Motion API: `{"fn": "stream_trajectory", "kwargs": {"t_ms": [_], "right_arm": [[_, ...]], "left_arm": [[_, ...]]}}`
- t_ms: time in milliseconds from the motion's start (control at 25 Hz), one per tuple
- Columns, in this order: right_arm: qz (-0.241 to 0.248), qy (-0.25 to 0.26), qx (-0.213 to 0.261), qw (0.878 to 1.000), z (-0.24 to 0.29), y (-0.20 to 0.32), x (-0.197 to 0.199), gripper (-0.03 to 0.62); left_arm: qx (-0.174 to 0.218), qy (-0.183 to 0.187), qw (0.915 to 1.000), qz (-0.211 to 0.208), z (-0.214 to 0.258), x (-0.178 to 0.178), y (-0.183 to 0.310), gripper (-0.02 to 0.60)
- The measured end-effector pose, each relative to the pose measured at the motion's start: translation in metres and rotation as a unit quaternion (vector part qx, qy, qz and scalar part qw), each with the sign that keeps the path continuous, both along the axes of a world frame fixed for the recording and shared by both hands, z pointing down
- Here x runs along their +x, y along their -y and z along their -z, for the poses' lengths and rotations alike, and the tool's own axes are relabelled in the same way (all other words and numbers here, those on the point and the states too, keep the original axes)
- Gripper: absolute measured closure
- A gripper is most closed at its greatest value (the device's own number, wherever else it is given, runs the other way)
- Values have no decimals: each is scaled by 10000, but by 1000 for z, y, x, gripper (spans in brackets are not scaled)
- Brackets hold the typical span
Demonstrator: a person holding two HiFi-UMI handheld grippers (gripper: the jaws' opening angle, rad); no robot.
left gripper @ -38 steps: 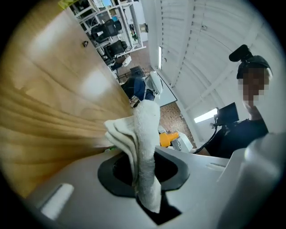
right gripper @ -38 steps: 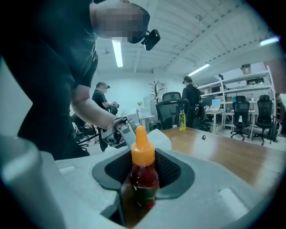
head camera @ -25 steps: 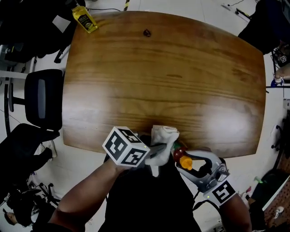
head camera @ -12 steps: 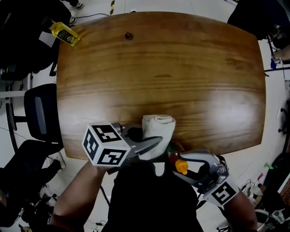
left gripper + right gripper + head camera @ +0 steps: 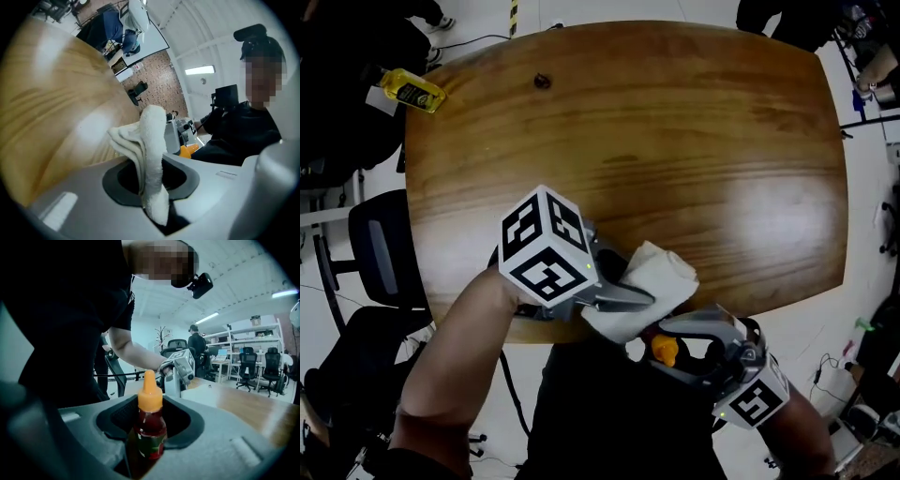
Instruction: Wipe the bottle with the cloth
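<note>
A folded white cloth (image 5: 645, 290) (image 5: 148, 154) is clamped in my left gripper (image 5: 614, 302) (image 5: 152, 197), which is shut on it over the table's near edge. Just to the right and nearer me, my right gripper (image 5: 675, 345) (image 5: 149, 446) is shut on a small red sauce bottle (image 5: 150, 427) with an orange pointed cap (image 5: 664, 351) (image 5: 149, 392). In the head view only the cap shows; the cloth's lower end hangs close beside it. Whether cloth and bottle touch cannot be told.
A brown wooden table (image 5: 675, 159) fills the middle, with a small dark object (image 5: 543, 82) near its far left. A yellow bottle (image 5: 411, 91) lies off the table's far left corner. Black office chairs (image 5: 380, 244) stand to the left.
My left gripper has swung right and turned, carrying the cloth closer to the bottle's cap. The right gripper and bottle stayed low near my body.
</note>
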State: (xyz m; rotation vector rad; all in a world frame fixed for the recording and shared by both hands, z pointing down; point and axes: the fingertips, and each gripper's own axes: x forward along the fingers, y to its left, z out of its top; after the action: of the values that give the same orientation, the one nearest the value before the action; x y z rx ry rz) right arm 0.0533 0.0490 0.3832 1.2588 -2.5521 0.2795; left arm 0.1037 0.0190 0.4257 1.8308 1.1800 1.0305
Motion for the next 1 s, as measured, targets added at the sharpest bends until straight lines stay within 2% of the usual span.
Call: {"fn": "stream_trajectory", "kwargs": {"t_ms": [160,320,440,560,720,800,920,1000], "right_arm": [[-13,-18,-20,10000,-2,-2,0,456],[-21,10,-7,10000,-2,-1,0,456],[-29,29,-20,10000,-1,2,-2,456],[-12,-28,-28,10000,-1,1,-3,456],[-36,-151,25,9999,-1,-1,-2,456],[-13,-189,70,9998,0,-2,-2,456],[-28,-232,69,9997,-2,-3,-2,456],[-47,-276,82,9996,-3,-2,0,456]], "left_arm": [[39,-3,9999,-157,-8,4,-3,484],[695,-23,9965,-466,-30,9,-7,485],[1225,-3,9898,-728,-48,11,-10,485],[1522,-44,9830,-1024,-55,12,-19,486],[2127,-82,9671,-1392,-69,13,-25,486],[2451,-87,9583,-1463,-76,14,-25,486],[2678,54,9526,-1444,-80,12,-26,485],[2870,213,9491,-1280,-84,9,-17,484]]}}
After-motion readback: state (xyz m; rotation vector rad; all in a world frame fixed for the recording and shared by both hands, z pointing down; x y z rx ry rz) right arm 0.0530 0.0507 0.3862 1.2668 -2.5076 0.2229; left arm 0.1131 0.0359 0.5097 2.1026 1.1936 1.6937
